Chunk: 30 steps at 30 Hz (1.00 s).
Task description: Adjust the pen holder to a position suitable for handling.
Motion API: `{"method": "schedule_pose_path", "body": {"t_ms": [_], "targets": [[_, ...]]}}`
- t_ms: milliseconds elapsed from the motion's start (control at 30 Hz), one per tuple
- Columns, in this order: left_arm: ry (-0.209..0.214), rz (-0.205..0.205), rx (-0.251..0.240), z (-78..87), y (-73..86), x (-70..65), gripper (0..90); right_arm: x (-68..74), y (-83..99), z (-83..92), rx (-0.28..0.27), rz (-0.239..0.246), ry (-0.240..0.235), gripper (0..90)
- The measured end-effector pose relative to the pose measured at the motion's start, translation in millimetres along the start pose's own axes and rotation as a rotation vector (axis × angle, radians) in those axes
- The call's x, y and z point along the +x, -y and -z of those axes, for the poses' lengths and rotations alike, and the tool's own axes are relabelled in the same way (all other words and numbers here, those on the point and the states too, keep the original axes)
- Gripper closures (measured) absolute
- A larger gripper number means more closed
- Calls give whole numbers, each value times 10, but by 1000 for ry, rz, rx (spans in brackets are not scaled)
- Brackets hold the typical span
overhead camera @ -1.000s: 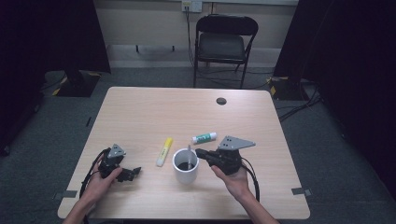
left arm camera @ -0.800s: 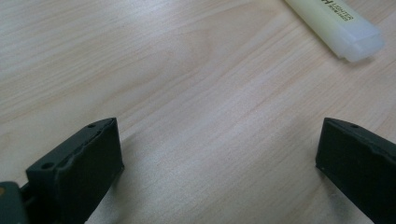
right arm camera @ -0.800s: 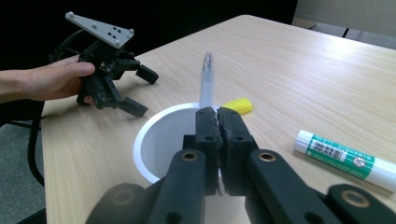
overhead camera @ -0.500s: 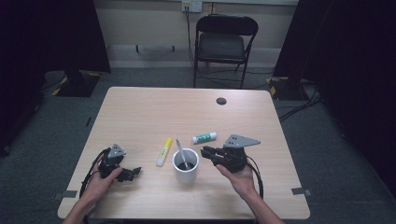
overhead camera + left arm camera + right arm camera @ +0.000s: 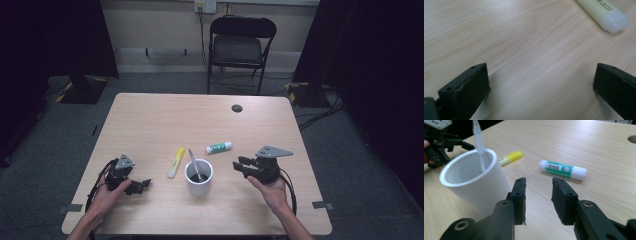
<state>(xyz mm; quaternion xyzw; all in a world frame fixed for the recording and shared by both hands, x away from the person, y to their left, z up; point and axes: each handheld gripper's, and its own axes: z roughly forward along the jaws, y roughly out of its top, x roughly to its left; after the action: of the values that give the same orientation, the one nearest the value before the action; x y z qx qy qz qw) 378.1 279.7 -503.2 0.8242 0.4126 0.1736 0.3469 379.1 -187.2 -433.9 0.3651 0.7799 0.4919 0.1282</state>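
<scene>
Now your right gripper (image 5: 537,200), its jaws just opening and empty, sits beside the white cylindrical cup (image 5: 471,182) holding a pen (image 5: 479,141), so next aim at the green-labelled white glue stick (image 5: 562,170).

The table (image 5: 579,147) looks like pale matt wood grain, the white cup (image 5: 474,187) smooth matt plastic, the glue stick (image 5: 562,169) and yellow highlighter (image 5: 510,157) glossy plastic, the gripper pads (image 5: 562,200) rough black.

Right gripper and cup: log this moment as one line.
right gripper: jaws just opening, nothing between | white cup: upright, pen inside | glue stick, highlighter: lying on table
</scene>
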Motion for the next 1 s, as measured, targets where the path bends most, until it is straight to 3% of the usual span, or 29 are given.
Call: {"method": "schedule_pose_path", "body": {"t_ms": [267, 467, 667, 800, 1000], "targets": [[9, -11, 5, 6, 2, 11, 0, -192, 208, 64, 81, 4, 97, 531], [5, -7, 18, 10, -17, 5, 15, -347, 390, 84, 102, -41, 157, 463], [3, -6, 14, 20, -29, -6, 70, -496, 516, 68, 137, -53, 209, 413], [3, -19, 8, 41, -43, -8, 176, -515, 547, 54, 157, -40, 238, 381], [9, -11, 1, 35, -90, -32, 190, -530, 583, 0, 193, -28, 250, 335]]}}
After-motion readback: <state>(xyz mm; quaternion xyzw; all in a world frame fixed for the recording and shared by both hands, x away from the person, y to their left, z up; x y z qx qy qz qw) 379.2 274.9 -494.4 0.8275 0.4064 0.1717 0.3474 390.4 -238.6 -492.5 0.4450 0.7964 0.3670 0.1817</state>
